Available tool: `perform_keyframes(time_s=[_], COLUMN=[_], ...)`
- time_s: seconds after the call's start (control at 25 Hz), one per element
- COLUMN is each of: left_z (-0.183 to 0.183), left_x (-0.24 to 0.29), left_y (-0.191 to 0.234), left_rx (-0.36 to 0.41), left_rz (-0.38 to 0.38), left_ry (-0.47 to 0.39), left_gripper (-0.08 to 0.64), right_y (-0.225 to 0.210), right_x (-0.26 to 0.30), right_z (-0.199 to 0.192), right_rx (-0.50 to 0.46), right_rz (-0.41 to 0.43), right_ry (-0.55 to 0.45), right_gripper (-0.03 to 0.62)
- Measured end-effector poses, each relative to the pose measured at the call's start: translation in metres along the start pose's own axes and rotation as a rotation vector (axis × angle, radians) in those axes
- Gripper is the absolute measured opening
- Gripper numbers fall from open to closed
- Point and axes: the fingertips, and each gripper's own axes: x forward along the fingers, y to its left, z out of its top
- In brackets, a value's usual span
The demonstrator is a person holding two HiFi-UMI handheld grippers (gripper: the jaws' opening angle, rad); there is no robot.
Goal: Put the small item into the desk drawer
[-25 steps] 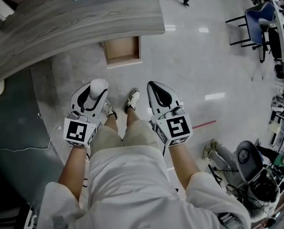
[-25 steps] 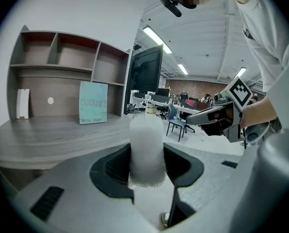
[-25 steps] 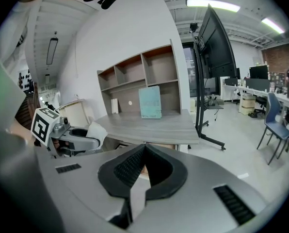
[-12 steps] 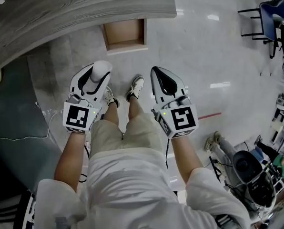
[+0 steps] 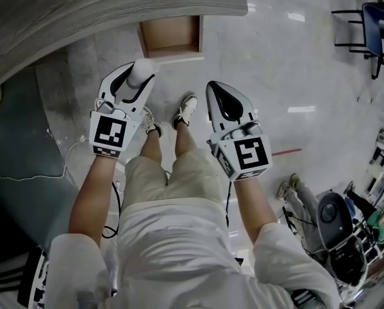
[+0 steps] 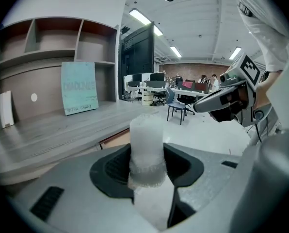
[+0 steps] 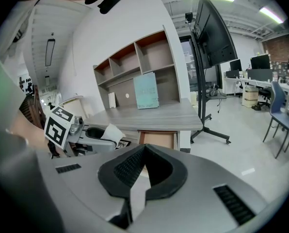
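Around the counter [image 5: 82,11]: an open office with a glossy pale floor [image 5: 295,63]; the top was grey wood-grain, and a brown drawer [image 5: 172,37] stood open beneath its edge.
Small item [image 6: 147,140]: clamped in the left hand-held gripper [image 5: 135,89] above the floor, short of the drawer; its long axis ran along the jaws, free end toward the drawer.
Material: white, foamy, cylindrical.
Right hand-held gripper [image 7: 143,152]: jaws together, empty.

The left tool [image 5: 138,81] with its white foam item [image 5: 144,68] has drawn nearer the open drawer [image 5: 171,37]
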Motion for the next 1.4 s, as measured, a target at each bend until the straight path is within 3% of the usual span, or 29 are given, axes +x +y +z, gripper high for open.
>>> perform_keyframes(time_s=[0.68, 1.16, 1.4], left_z=[-0.015, -0.026, -0.038], left_x=[0.097, 0.162, 0.175], left_y=[0.008, 0.007, 0.008], left_rx=[0.124, 0.315, 0.378], left_rz=[-0.086, -0.153, -0.163], left_ry=[0.186, 0.390, 0.451], left_gripper=[0.187, 0.187, 0.187], right_y=[-0.053, -0.082, -0.087], right_x=[0.021, 0.038, 0.036], right_z=[0.006, 0.012, 0.008], right_rx=[0.012, 0.022, 0.023], right_rz=[-0.004, 0.000, -0.001], right_ry=[0.046, 0.067, 0.069], right_gripper=[-0.002, -0.002, -0.002])
